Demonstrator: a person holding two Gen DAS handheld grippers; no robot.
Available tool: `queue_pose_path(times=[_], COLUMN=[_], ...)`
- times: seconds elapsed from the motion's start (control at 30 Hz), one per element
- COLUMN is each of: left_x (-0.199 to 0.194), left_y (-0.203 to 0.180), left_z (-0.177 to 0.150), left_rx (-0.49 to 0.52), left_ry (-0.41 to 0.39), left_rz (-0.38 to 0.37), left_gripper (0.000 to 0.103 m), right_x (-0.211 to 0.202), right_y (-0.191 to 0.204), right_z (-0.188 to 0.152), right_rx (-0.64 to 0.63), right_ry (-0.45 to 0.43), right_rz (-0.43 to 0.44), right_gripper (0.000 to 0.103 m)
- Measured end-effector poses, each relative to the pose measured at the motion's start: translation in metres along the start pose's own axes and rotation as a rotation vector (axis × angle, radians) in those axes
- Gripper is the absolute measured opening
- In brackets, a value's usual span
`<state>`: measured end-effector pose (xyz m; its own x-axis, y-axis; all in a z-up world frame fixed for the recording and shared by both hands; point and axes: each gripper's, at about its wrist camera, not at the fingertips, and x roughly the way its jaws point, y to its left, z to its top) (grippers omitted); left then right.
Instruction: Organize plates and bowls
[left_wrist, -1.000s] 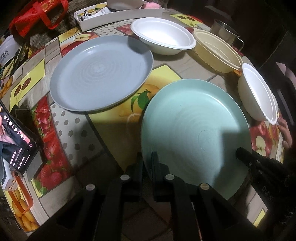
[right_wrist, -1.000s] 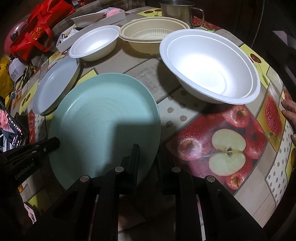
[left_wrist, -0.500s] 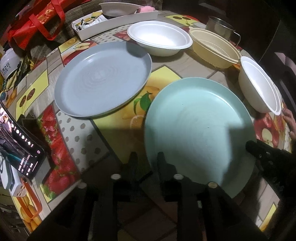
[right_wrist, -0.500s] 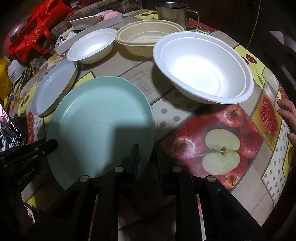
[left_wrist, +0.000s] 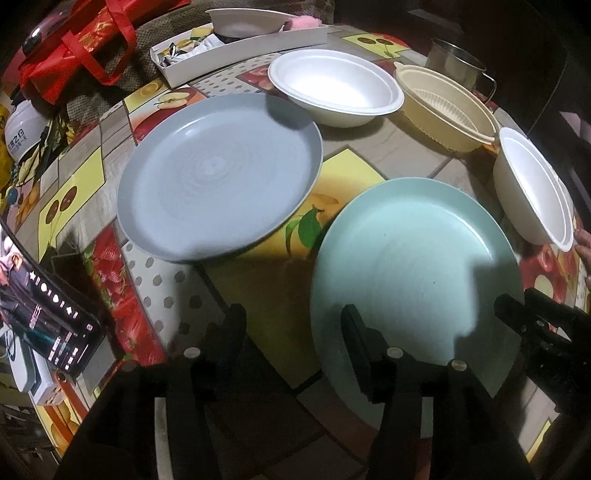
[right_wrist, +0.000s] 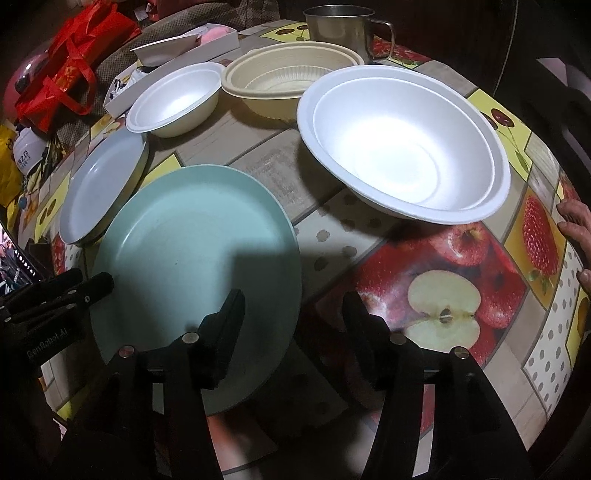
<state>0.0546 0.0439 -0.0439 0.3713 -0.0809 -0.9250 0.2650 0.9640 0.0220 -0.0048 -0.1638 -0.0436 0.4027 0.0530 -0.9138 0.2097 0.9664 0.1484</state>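
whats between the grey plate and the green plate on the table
Nothing stands between the grey plate and the green plate: only bare fruit-print tablecloth, a yellow lemon patch, shows in the gap, clearest in the left wrist view.

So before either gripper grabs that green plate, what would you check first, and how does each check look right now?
1. Left gripper open: ok.
2. Right gripper open: ok.
3. Green plate flat on the table, nothing on it: ok.
4. Grey plate empty, free to receive it: ok.
5. Plate rim between either gripper's fingers: not ok; each gripper merely straddles an edge.
6. Bystander's hand clear of the large white bowl: cannot tell.
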Motion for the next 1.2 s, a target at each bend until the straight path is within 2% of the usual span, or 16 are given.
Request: queue_pose_path(times=[0.33,0.47,0.53,0.6,0.73,0.8,1.0,1.07,1.1,1.13,1.2], left_x=[0.009,0.01,0.009,0.008,0.006,0.006,0.006,0.006,0.006,0.007,0.008], left_y=[-0.005,-0.008,-0.008,-0.008,-0.009,-0.01,-0.008,-0.009,-0.01,-0.01,-0.012], left_z=[0.009,0.008,0.007,0.006,0.004,0.003,0.003,0.003,0.003,0.003,0.004], left_rx=[-0.001,0.001,-0.003,-0.006,-0.007,-0.012,-0.011,-0.006,-0.006,-0.009,-0.012], left_ry=[0.015,0.022,0.021,0.021,0.02,0.022,0.019,0.018,0.019,0.02,0.023], left_rz=[-0.038,-0.056,-0.066,-0.072,-0.07,-0.075,-0.062,-0.056,-0.055,-0.056,-0.056], left_gripper=[0.052,0.036,0.03,0.019,0.015,0.012,0.012,0.012,0.012,0.012,0.012], right_x=[0.006,0.009,0.01,0.011,0.01,0.01,0.002,0.001,0.001,0.002,0.003], right_y=[0.002,0.004,0.005,0.007,0.01,0.011,0.002,-0.003,-0.005,-0.008,-0.012], right_z=[0.009,0.009,0.009,0.008,0.007,0.008,0.009,0.011,0.012,0.012,0.012], right_rx=[-0.021,-0.029,-0.031,-0.032,-0.039,-0.043,-0.006,0.013,0.018,0.025,0.037], right_ry=[-0.002,0.006,0.012,0.012,0.013,0.011,-0.022,-0.023,-0.02,-0.018,-0.015], right_rz=[-0.02,-0.018,-0.012,-0.006,0.004,-0.003,0.006,0.001,0.002,0.004,0.008], right_gripper=[0.054,0.047,0.039,0.036,0.03,0.03,0.031,0.038,0.046,0.05,0.05])
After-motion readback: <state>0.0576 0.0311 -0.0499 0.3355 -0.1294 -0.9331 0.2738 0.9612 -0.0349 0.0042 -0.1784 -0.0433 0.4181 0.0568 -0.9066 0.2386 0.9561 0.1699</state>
